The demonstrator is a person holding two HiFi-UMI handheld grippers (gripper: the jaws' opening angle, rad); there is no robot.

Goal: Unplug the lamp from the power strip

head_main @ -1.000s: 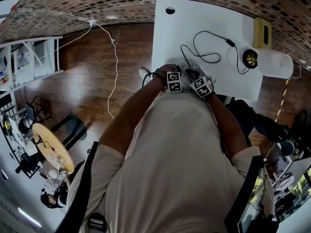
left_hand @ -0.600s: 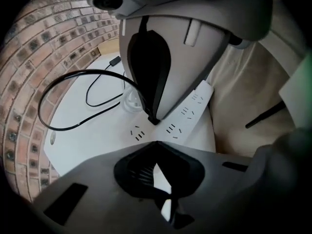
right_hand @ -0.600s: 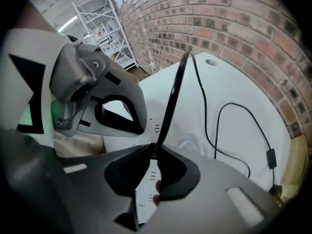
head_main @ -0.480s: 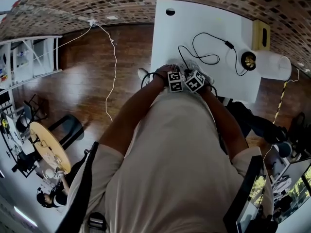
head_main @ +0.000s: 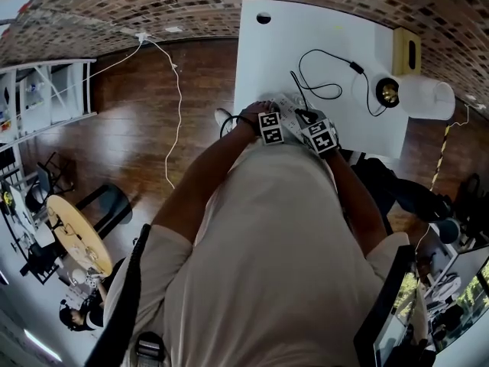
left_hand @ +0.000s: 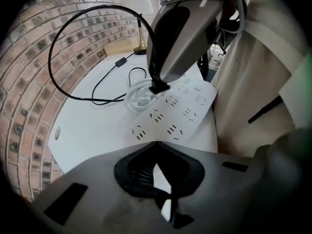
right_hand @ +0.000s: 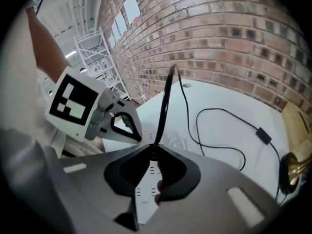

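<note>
A white power strip (left_hand: 170,113) lies at the near edge of the white table (head_main: 321,29). My left gripper (left_hand: 154,144) is shut, its tips over the strip's near end. My right gripper (right_hand: 155,149) grips the black lamp plug (left_hand: 158,87) at the strip's far end, and its jaws are opening slightly with the plug still between them. I cannot tell whether the prongs are out. The black cord (right_hand: 165,101) rises from the jaws, loops across the table and reaches the lamp (head_main: 391,92) with its brass base and white shade.
A coil of white cable (left_hand: 139,94) lies beside the strip. The cord carries an inline switch (head_main: 356,67). A yellowish box (head_main: 409,52) stands behind the lamp against the brick wall. A white cable (head_main: 179,105) trails over the wooden floor at the left.
The right gripper leaned in against the left one, then drew back to the right. The cord's near end shifted with it. The left gripper barely moved.
</note>
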